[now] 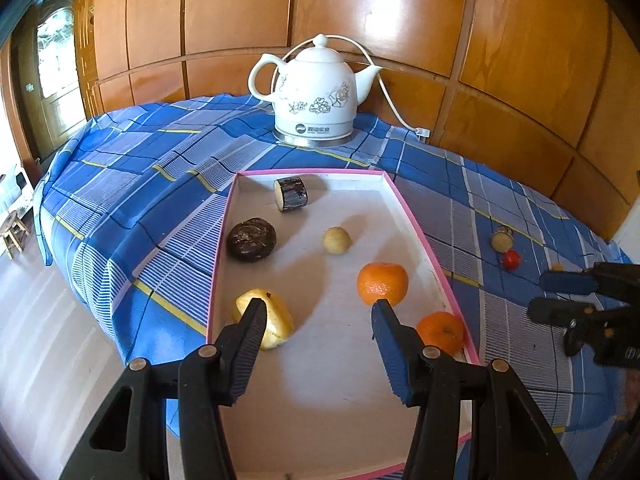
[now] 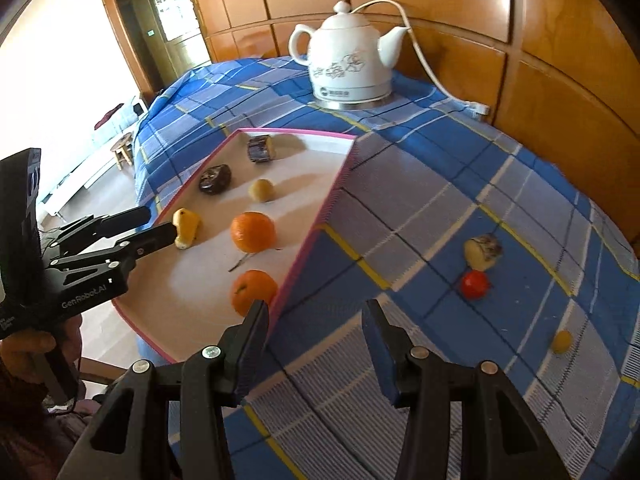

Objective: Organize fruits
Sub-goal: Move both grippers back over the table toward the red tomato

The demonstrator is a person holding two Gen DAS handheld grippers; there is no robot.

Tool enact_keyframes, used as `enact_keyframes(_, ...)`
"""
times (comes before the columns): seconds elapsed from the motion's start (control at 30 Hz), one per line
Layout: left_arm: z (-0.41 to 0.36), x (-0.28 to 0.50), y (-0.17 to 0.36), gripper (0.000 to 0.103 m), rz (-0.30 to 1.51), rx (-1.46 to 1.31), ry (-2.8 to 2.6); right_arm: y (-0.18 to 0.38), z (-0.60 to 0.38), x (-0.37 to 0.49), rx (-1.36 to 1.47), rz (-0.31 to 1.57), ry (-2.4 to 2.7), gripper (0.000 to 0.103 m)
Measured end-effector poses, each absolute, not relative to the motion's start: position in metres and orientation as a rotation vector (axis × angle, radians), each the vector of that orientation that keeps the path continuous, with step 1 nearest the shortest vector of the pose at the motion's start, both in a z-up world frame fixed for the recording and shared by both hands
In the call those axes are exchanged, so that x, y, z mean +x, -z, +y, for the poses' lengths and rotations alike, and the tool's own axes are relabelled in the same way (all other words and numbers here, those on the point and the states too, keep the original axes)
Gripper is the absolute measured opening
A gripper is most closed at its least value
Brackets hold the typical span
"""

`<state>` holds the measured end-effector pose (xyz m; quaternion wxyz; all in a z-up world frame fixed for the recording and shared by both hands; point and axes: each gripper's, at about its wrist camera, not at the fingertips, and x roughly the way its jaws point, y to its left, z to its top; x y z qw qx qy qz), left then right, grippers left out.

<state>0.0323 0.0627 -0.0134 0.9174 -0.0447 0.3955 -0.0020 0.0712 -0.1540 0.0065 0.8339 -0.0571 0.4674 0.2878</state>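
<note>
Orange tangerine (image 1: 382,283) just beyond left tool (image 1: 318,312)

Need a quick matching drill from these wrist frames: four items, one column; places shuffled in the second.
Items
1. white ceramic kettle
2. small red round fruit
3. dark brown round fruit
4. right gripper

Places
A. inside the pink-rimmed tray
B. on the blue plaid cloth, outside the tray
C. by the wooden wall
D. open, above the cloth

Pairs: 1-C, 2-B, 3-A, 4-D
</note>
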Motion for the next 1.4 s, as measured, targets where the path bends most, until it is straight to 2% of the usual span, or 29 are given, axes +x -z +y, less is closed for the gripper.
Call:
enact_keyframes(0.53,0.051,0.032,0.013,0.055,0.815,-0.058,0.025,-0.006,-0.206,0.078,-0.142,1.0,-0.485,0.049)
enact_keyframes(0.87,0.043,0.032,0.014,0.055,0.818,-0.037,0.043,-0.004,-0.274,0.094,-0.112,1.001,-0.325,0.049)
enact_keyframes(1.13,0.026,0.038,0.005,0.056,0.804,-0.005,0.082,0.023,-0.353,0.108,0.121,1.038,-0.097,0.049)
enact_keyframes(1.4,-0.015,0.054,-0.008,0.055,0.796,0.043,0.186,0.023,-0.392,0.111,0.287,1.044,0.023,0.049)
